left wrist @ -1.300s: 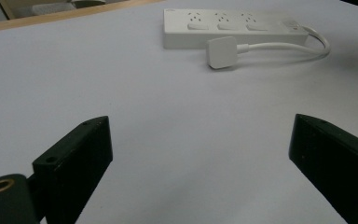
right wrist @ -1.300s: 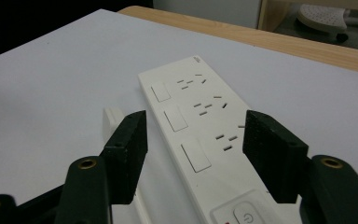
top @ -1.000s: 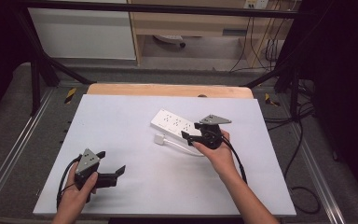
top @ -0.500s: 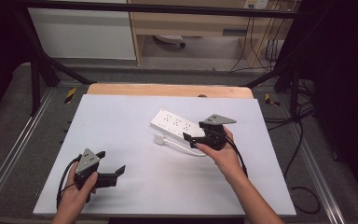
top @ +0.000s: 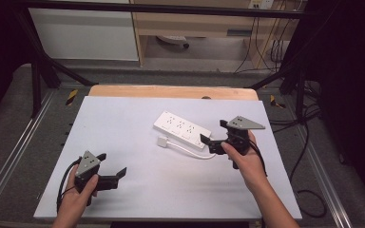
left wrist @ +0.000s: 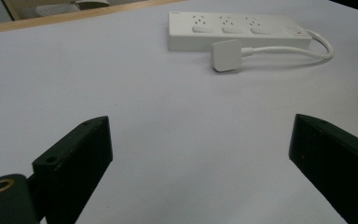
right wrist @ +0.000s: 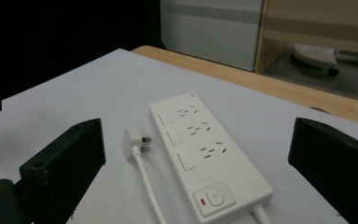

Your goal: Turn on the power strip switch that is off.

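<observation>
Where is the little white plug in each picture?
High view: the plug lies mid-table, just left of the power strip.
Left gripper view: the plug is at upper right, in front of the power strip.
Right gripper view: the plug is at lower centre, left of the power strip.
Shared landmark: the white power strip, always right beside the plug.
</observation>
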{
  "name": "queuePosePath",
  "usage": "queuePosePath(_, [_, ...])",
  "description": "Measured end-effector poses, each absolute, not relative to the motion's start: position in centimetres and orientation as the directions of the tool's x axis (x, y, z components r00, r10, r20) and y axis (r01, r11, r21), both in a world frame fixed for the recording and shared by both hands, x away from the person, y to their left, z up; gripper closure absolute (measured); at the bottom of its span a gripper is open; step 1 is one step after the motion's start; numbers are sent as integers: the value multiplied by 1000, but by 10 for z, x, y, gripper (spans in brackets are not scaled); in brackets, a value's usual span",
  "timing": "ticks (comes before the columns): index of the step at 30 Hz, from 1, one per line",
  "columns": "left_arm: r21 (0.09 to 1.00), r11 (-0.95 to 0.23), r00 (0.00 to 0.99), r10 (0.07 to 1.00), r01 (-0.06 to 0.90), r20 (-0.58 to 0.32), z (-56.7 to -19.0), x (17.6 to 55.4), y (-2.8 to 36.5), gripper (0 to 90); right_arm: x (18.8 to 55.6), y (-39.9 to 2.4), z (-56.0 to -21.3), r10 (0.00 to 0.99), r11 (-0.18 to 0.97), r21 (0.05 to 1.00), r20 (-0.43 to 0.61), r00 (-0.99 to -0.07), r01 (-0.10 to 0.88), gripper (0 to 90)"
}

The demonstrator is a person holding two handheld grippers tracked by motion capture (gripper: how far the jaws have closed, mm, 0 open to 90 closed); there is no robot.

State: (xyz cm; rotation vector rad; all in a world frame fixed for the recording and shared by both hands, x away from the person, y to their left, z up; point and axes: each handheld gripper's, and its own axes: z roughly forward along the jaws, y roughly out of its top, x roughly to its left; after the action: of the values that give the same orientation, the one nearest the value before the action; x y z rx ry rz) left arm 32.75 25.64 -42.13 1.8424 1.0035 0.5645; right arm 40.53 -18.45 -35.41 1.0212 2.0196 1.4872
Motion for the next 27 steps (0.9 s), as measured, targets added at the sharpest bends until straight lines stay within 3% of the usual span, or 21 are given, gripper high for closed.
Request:
queuePosePath(17, [889, -226, 555, 831, 398, -37, -421, 327, 258, 61, 357, -263, -357, 854, 63, 985, 29, -520, 158, 33])
queuePosePath(27, [890, -224, 554, 832, 397, -38, -420, 327, 258, 61, 339, -294, -382, 886, 55, 986, 25, -463, 159, 23])
